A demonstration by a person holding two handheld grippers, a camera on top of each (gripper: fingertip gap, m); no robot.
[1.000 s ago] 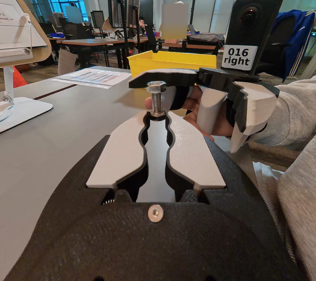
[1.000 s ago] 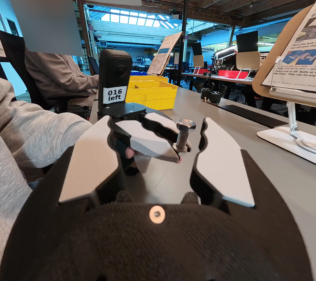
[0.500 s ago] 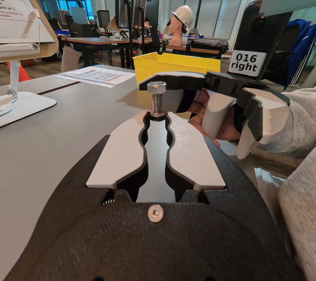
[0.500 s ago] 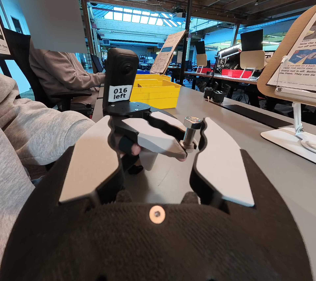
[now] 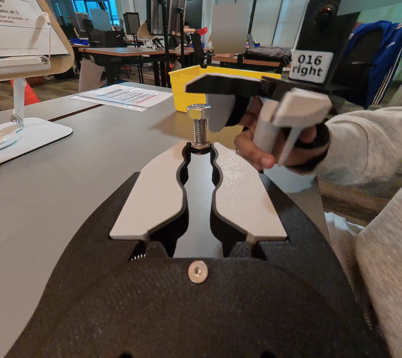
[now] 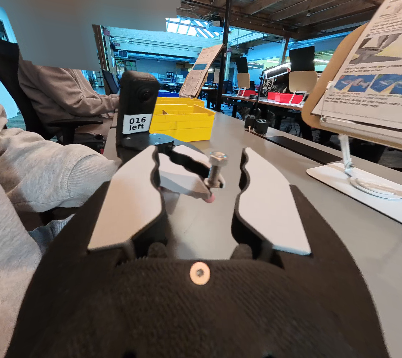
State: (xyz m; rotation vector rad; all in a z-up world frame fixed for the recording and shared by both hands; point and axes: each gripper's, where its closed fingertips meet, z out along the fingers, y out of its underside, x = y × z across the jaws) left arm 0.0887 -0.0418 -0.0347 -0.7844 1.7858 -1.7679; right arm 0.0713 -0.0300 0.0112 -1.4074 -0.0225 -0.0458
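Note:
A steel hex-head bolt (image 5: 198, 125) stands upright, head up, above the grey table (image 5: 76, 162). My left gripper (image 5: 199, 148) is shut on the bolt's lower end, where a nut sits between the fingertips. My right gripper (image 5: 235, 108) is open and empty; its upper finger (image 5: 221, 84) hovers just above and to the right of the bolt head. In the right wrist view the bolt (image 6: 215, 170) shows between and beyond the open right gripper (image 6: 200, 151), held by the left gripper (image 6: 214, 185). Neither right finger touches it.
A yellow bin (image 5: 187, 95) stands behind the bolt and also shows in the right wrist view (image 6: 182, 125). A document stand on a white base (image 5: 26, 43) is at the left. A printed sheet (image 5: 124, 95) lies on the table. A seated person (image 6: 61, 95) is nearby. The grippers' ends are close to 4 cm from one another. The white base (image 5: 26, 43) lies around 30 cm away from my right fingertips.
My right gripper has risen and drawn back from the bolt head, which was against its right finger; the bolt now sits centred between the open fingers. The left gripper keeps its grip.

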